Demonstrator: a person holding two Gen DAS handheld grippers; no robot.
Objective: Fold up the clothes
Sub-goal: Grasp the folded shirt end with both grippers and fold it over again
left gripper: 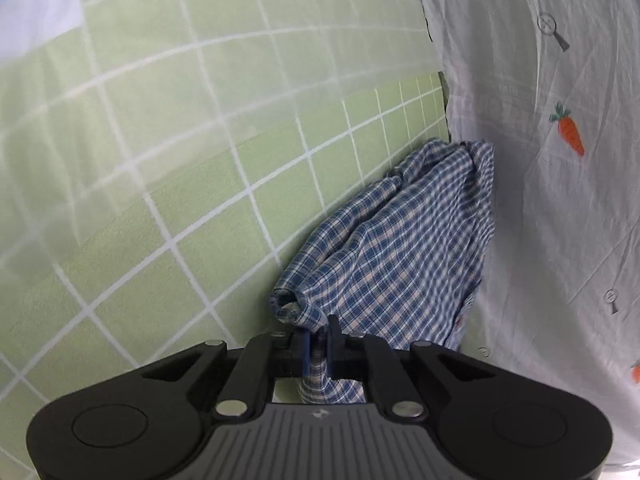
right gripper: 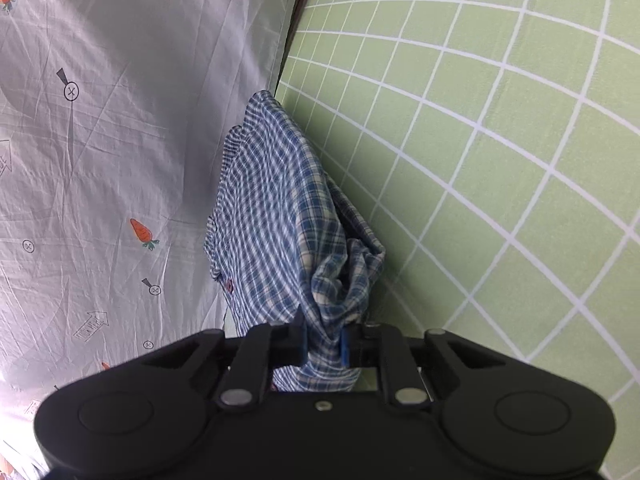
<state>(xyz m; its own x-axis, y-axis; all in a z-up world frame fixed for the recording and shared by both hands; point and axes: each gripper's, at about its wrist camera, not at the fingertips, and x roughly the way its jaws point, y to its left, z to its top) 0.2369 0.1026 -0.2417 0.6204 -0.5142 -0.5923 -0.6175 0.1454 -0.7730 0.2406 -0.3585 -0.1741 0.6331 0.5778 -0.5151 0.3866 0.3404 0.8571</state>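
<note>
Blue-and-white checked cotton, a shirt [left gripper: 396,248], hung bunched between the two grippers, lifted off the surface below. Left gripper [left gripper: 318,344]: jaws drawn close together and clamped on a narrow twist of the shirt's fabric, which ran down through the gap behind them; a rolled hem edge sat just above the jaws on the left. In the left wrist view the rest of the shirt draped away up and to the right in long folds. Right gripper [right gripper: 324,344]: jaws clamped on a thicker gather of the same shirt [right gripper: 280,208], blue pads pressed against the cloth on both sides; the fabric bulged into crumpled folds just above the grip. A small reddish button showed on the shirt's left edge in that view. Behind the shirt lay two surfaces meeting along a seam: a green sheet with a white grid [left gripper: 168,184], also seen on the right of the right wrist view [right gripper: 500,140], and a pale grey-white sheet [left gripper: 560,200] printed with orange carrots, small circled crosses and arrows, creased all over [right gripper: 100,140]. The shirt hung roughly along that seam in both views. Whether its far end touched either sheet could not be told. Upper left of the left wrist view was blurred and washed out.
</note>
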